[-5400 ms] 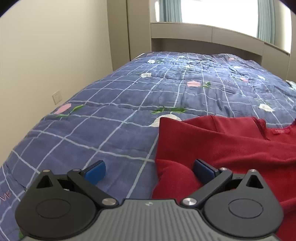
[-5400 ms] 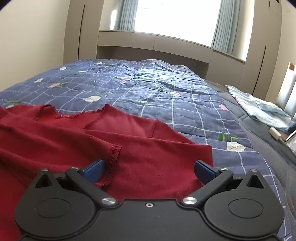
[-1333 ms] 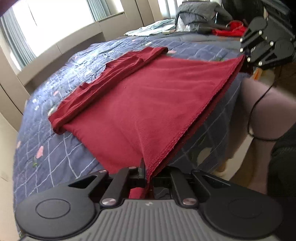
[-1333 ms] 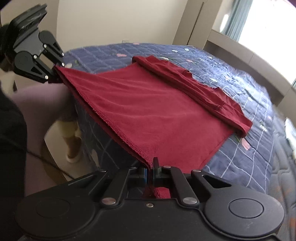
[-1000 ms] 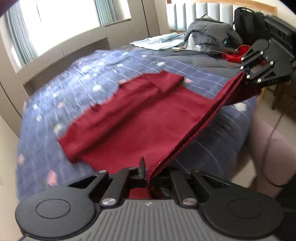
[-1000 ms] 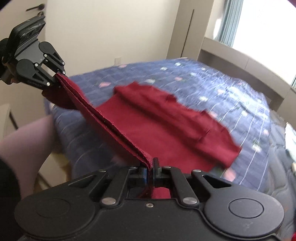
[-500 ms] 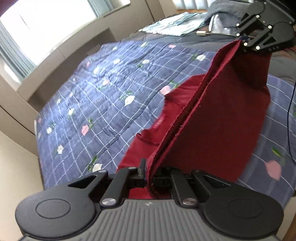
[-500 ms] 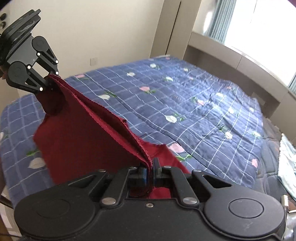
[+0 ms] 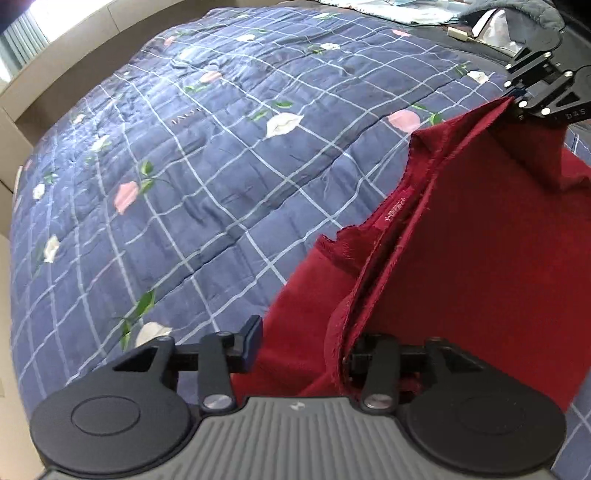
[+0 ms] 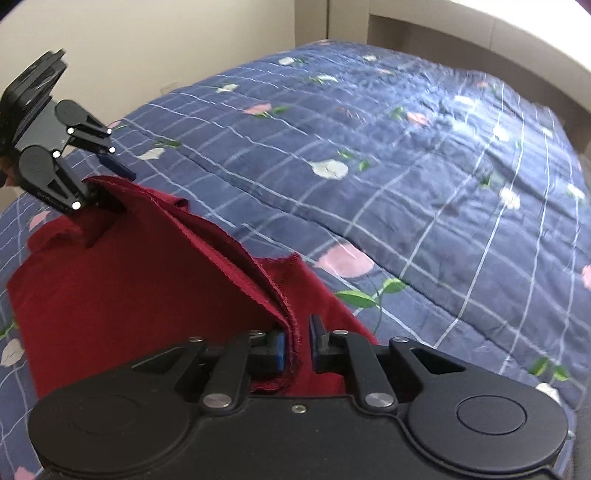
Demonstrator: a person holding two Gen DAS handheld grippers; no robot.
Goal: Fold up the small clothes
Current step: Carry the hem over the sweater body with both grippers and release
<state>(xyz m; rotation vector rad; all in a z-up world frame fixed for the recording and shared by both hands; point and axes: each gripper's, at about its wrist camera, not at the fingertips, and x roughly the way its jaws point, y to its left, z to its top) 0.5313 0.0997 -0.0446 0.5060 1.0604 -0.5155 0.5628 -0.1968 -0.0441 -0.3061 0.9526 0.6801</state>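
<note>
A dark red top (image 9: 480, 258) lies folded over on the blue flowered quilt (image 9: 184, 147), its hem edge brought up over the neckline. My left gripper (image 9: 295, 350) is open, its jaws wide apart; the hem corner drapes against the right finger. In the right wrist view my right gripper (image 10: 297, 347) has its jaws slightly apart, with the other hem corner of the red top (image 10: 129, 295) loose between them. Each gripper shows in the other's view: the right gripper (image 9: 517, 96) and the left gripper (image 10: 110, 177).
The quilt (image 10: 406, 166) covers the bed beyond the top. A beige wall (image 10: 147, 44) and a headboard ledge (image 10: 480, 29) lie past it. Light blue cloth (image 9: 406, 11) and dark items sit at the far right of the bed.
Both grippers carried the hem forward over the top and lowered it onto the bed. Both jaws were shut on the hem and have now opened, the left wide, the right slightly.
</note>
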